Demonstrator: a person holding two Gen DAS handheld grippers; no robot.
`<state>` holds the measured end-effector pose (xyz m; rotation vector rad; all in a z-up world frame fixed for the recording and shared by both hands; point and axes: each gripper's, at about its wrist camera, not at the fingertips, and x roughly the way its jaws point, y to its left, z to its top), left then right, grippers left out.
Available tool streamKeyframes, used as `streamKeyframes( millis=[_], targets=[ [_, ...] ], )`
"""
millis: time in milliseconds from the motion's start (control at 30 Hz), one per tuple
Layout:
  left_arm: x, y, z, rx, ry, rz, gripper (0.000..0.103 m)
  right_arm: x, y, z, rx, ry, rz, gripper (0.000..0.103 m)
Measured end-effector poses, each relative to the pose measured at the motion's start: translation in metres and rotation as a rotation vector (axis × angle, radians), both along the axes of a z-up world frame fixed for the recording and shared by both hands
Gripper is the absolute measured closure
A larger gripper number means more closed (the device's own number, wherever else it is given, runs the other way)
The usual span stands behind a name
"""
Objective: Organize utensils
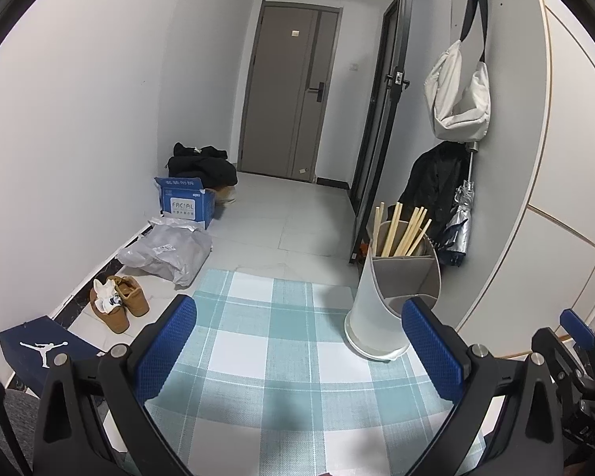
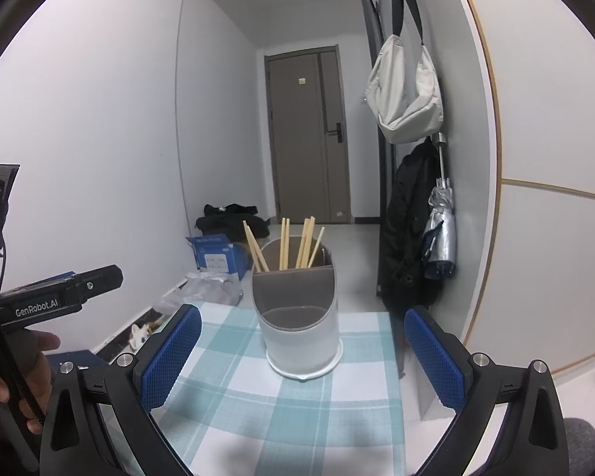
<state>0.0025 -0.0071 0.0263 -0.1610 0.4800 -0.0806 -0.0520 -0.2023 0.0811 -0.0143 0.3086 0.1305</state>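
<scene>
A white utensil holder with grey inner dividers stands on the teal checked tablecloth, at its far right. Several wooden chopsticks stand in its back compartment. In the right wrist view the holder is straight ahead with the chopsticks upright in it. My left gripper is open and empty, the holder just left of its right finger. My right gripper is open and empty, just short of the holder. No loose utensils show on the cloth.
The left gripper's body and a hand show at the left. On the floor left of the table lie brown shoes, a shoebox, a plastic bag and a blue carton. A white bag, coat and umbrella hang on the right wall.
</scene>
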Motion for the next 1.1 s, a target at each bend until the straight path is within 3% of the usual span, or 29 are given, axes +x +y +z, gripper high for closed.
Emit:
streamKeyframes(
  millis=[500,1100],
  targets=[
    [0.0046,0.0046,-0.0022,-0.029,0.03,-0.006,0.001,0.002,-0.0007,-0.0019,0.004,0.008,-0.013,0.0],
    [0.0,-0.0011,0.0006,0.001,0.016,-0.037,0.001,0.0027,0.0008,-0.0044,-0.011,0.015,0.002,0.0]
  ],
)
